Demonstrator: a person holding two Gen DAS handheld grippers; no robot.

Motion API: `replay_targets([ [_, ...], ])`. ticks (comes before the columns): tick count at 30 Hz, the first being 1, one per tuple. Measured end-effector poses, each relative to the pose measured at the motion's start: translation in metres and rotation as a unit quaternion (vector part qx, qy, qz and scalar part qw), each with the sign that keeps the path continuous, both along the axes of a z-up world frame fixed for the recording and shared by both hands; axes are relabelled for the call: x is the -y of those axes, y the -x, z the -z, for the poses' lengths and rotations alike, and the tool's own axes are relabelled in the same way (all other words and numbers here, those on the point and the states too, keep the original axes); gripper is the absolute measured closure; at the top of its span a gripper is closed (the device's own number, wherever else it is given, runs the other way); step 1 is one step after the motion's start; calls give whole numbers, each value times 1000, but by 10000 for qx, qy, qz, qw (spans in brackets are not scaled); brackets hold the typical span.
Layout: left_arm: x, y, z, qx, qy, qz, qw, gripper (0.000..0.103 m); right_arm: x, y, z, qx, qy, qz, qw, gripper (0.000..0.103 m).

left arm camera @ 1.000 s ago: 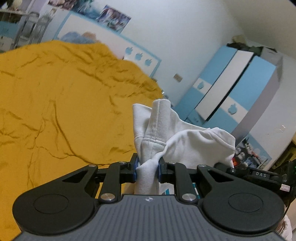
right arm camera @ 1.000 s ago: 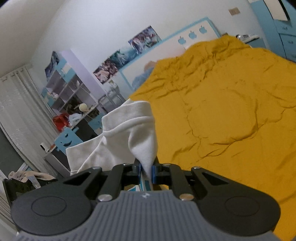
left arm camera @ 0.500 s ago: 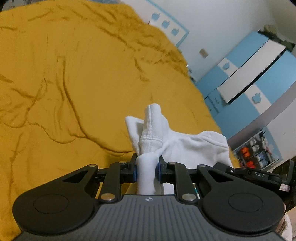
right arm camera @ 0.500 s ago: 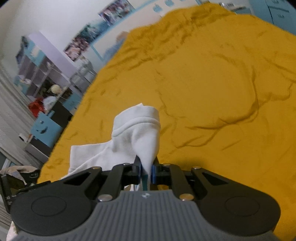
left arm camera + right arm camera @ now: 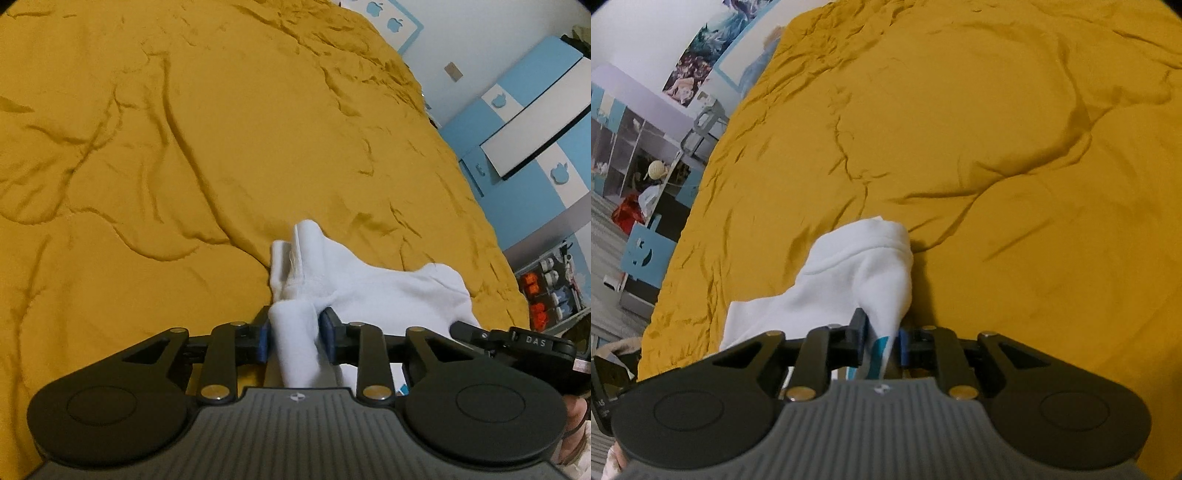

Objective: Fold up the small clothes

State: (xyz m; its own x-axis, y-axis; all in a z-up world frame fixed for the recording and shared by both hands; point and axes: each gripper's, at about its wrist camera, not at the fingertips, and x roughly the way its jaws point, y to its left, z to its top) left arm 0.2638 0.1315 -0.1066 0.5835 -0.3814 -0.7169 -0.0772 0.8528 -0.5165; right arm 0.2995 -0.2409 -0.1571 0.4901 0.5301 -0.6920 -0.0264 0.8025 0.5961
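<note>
A small white garment [image 5: 369, 288] lies bunched on the yellow bedspread [image 5: 221, 147]. One thick fold of it runs back between the blue pads of my left gripper [image 5: 294, 325]. Those jaws are opening and the fold sits loosely in the gap. In the right wrist view the same white garment [image 5: 849, 273] rests on the bedspread [image 5: 997, 129]. A thin corner with a teal print hangs between the fingers of my right gripper [image 5: 882, 332]. Its jaws are opening too, with a dark gap beside the cloth. Both grippers point down at the bed, close together.
A blue and white wardrobe [image 5: 535, 122] stands past the bed's right edge, with a shelf of small things [image 5: 546, 291] below it. On the other side are open shelves [image 5: 628, 147] and a blue chair back [image 5: 646, 254]. Rumpled bedspread stretches far ahead of the garment.
Both grippers have come down toward the bed with the white garment, which hung in the air and now rests on the bedspread. The gap between each pair of pads has widened.
</note>
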Motion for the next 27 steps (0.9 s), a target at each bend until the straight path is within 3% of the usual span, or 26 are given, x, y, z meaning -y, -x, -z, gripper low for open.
replay_targets([
  [7, -11, 11, -36, 337, -588, -214, 9975, 70, 11, 21, -34, 463, 682, 157, 9965, 90],
  [10, -5, 18, -56, 617, -580, -150, 9963, 70, 16, 38, -57, 757, 825, 116, 9936, 92],
  [12, 4, 28, -69, 762, -629, 57, 9951, 70, 12, 53, -72, 929, 788, -81, 9925, 92],
  [17, 38, 57, -83, 927, -999, 720, 9881, 71, -11, 100, -94, 1390, 1301, -735, 9790, 91],
  [21, 53, 61, -54, 589, -1215, 827, 9874, 80, -24, 123, -76, 1378, 1550, -962, 9735, 91],
  [23, 53, 56, -36, 335, -1343, 685, 9880, 83, -23, 125, -56, 1284, 1619, -873, 9745, 96],
  [24, 51, 53, -27, 193, -1297, 618, 9894, 86, -21, 125, -46, 1226, 1661, -809, 9751, 103],
  [27, 46, 50, -16, 99, -1185, 549, 9914, 88, -17, 123, -21, 1151, 1666, -736, 9765, 103],
])
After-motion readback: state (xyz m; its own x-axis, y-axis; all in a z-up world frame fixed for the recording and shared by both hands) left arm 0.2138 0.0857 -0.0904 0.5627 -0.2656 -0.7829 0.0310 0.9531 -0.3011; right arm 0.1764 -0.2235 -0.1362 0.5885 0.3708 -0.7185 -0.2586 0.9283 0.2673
